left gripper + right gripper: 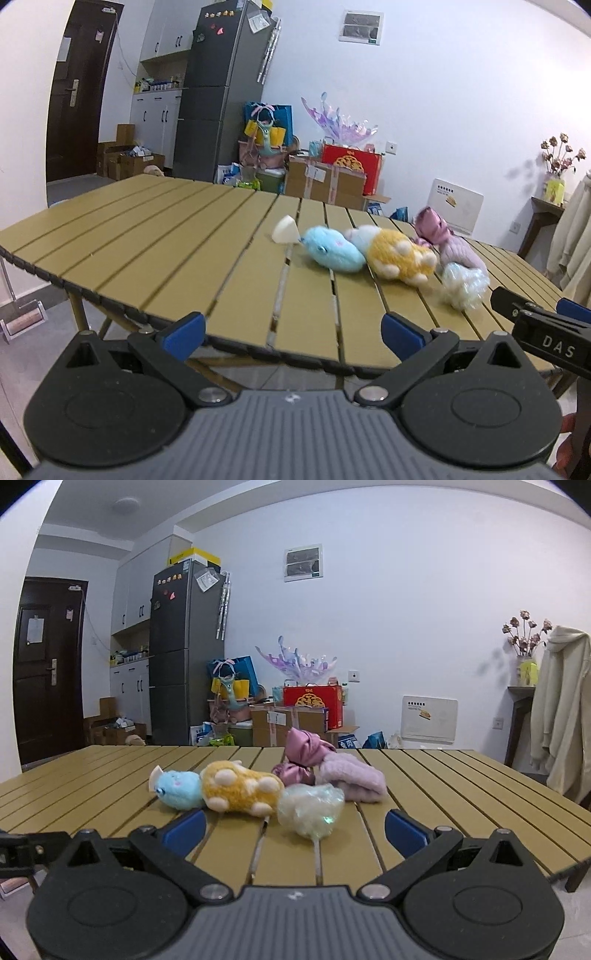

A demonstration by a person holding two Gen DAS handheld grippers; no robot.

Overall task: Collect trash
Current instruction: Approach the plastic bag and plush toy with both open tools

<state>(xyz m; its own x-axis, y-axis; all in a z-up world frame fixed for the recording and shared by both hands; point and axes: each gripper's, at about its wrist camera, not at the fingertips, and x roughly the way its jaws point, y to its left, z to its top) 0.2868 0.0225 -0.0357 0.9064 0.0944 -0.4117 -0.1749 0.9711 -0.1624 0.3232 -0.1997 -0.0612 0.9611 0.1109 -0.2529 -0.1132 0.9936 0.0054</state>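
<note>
From the left wrist, the left hand-held gripper (pixel 293 334) is hovering at the near edge of the table (pixel 155 240), its blue-padded fingers (pixel 184 334) spread wide and holding nothing. The whole left half of the table is lying bare in front of it. To the right, a row of things is sitting near the far right side: a wedge (pixel 285 229), a blue plush (pixel 332 250) touching it, a yellow plush (pixel 400 256) against that, a pink cloth (pixel 448 240) behind, and a crinkled wrapper (pixel 463 284) nearest the edge. The right hand-held gripper (pixel 546 325) is poking in at the right border; whether it is open cannot be told here.

From the right wrist, the right hand-held gripper (pixel 295 830) is sitting low over the near slats, fingers (pixel 404 830) wide apart and empty, with the wrapper (pixel 310 810) lying just ahead, between them. The blue plush (pixel 177 788), yellow plush (pixel 240 786) and pink cloth (pixel 347 777) are crowding close behind it. Only this view is showing the table's (pixel 461 794) right side, bare up to its edge. A black part of the left hand-held gripper (pixel 26 849) is showing at the left border.
</note>
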